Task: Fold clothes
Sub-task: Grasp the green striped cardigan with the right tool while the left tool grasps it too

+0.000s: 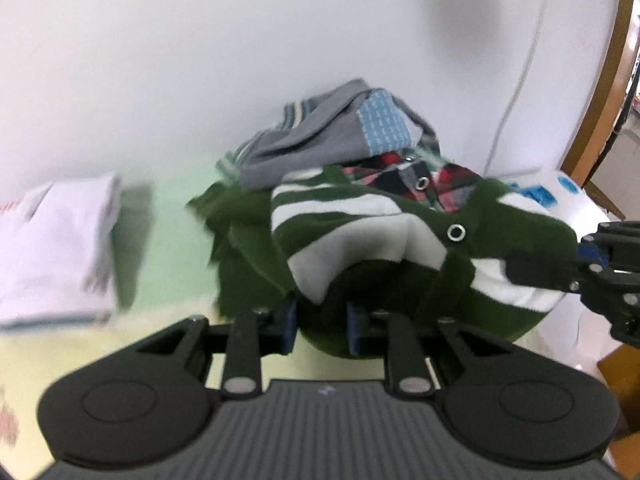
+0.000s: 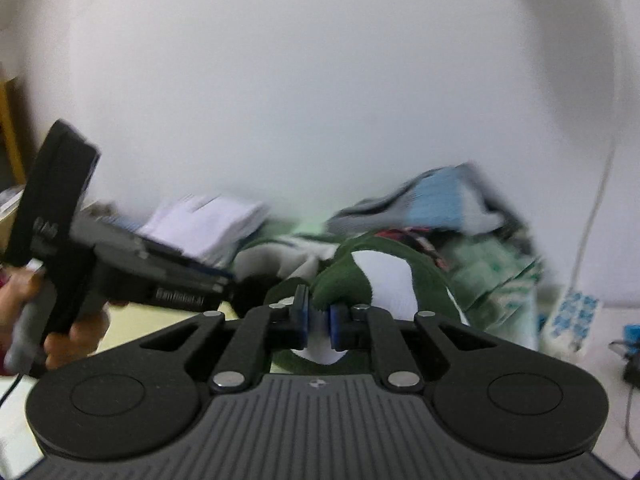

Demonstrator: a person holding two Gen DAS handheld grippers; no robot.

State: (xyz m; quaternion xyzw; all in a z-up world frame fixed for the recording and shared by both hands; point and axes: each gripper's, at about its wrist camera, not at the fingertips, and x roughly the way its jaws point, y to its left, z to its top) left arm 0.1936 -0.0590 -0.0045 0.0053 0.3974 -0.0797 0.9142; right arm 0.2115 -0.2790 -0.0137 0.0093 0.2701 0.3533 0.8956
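Note:
A dark green garment with white stripes and metal snaps [image 1: 360,236] is lifted off the table, bunched between both grippers. My left gripper [image 1: 322,326] is shut on its lower edge. My right gripper [image 2: 319,326] is shut on another part of the green garment [image 2: 384,276]; it also shows at the right of the left wrist view [image 1: 532,274], gripping the cloth. The left gripper appears at the left of the right wrist view [image 2: 224,284], held by a hand.
A pile of unfolded clothes [image 1: 340,140] with grey, blue and red plaid pieces lies behind the garment against the white wall. A folded white stack [image 1: 60,248] sits at the left on the pale green table [image 1: 172,240]. A cable [image 1: 516,92] hangs at the right.

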